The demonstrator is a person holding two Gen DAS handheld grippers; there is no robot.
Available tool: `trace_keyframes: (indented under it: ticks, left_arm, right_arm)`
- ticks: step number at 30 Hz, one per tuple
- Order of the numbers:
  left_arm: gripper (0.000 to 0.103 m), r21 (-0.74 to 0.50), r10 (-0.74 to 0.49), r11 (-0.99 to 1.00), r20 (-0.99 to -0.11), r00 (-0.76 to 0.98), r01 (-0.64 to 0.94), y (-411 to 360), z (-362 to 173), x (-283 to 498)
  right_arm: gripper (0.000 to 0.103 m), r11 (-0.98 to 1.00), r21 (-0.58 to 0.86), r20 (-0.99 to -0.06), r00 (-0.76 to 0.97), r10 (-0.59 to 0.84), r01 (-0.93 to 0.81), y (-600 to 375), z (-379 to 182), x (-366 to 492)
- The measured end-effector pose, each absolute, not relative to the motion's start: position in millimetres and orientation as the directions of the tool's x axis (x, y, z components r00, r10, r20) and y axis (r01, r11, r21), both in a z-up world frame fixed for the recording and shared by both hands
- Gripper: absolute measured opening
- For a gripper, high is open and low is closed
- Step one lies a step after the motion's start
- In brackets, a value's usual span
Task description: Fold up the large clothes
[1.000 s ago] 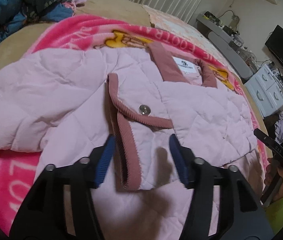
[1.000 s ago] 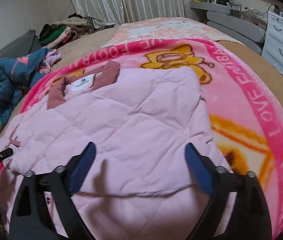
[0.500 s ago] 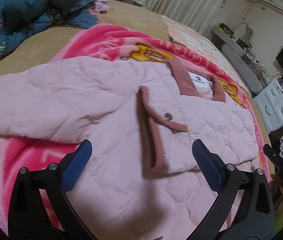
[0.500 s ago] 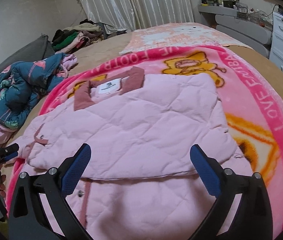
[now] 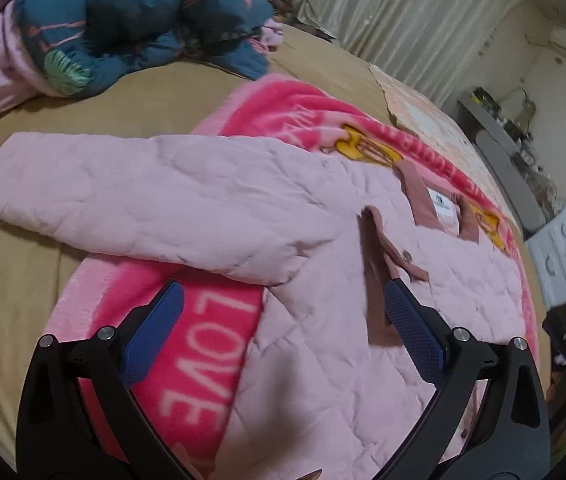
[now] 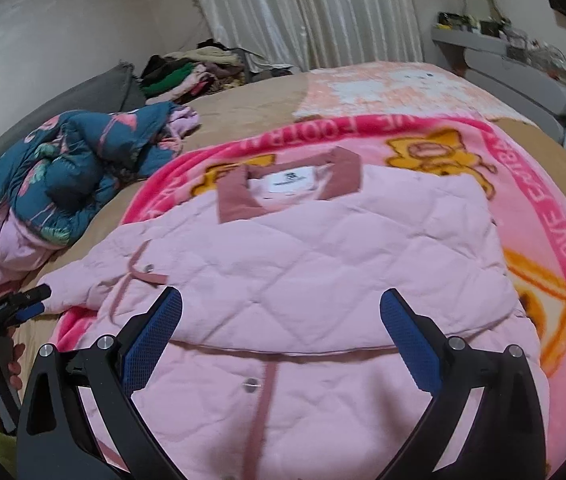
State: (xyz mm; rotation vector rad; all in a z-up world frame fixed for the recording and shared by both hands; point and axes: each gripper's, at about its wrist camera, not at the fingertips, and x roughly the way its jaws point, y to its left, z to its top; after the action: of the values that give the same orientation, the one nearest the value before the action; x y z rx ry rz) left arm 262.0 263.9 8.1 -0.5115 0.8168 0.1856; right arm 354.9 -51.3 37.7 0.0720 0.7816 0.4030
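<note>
A pink quilted jacket [image 6: 323,272] with a dusty-rose collar [image 6: 291,188] lies on the bed, its right side folded over the front. In the left wrist view its left sleeve [image 5: 131,204] stretches out flat to the left. My left gripper [image 5: 283,320] is open and empty, above the jacket's lower left part and the pink blanket. It also shows in the right wrist view [image 6: 23,308] at the far left. My right gripper [image 6: 281,320] is open and empty, above the jacket's hem.
A pink cartoon blanket [image 6: 543,240] lies under the jacket on a tan bedspread [image 5: 15,280]. A crumpled teal floral jacket [image 5: 131,20] lies at the bed's left. A clothes pile [image 6: 195,68] sits by the curtains. White drawers [image 5: 563,248] stand at the right.
My left gripper opened, let go of the jacket's front flap and pulled back to the left, bringing the sleeve into view. My right gripper pulled back a little towards the hem.
</note>
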Motion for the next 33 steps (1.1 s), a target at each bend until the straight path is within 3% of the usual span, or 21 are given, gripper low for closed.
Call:
trace_keyframes:
  ticks: [33]
  left_arm:
    - [0.094, -0.385, 0.147, 0.713, -0.736, 0.661, -0.586, 383.6, 9.3, 220.8]
  right_arm:
    - [0.099, 0.772, 0.136, -0.65, 0.532, 0.542, -0.62, 146.2, 76.2, 317.8]
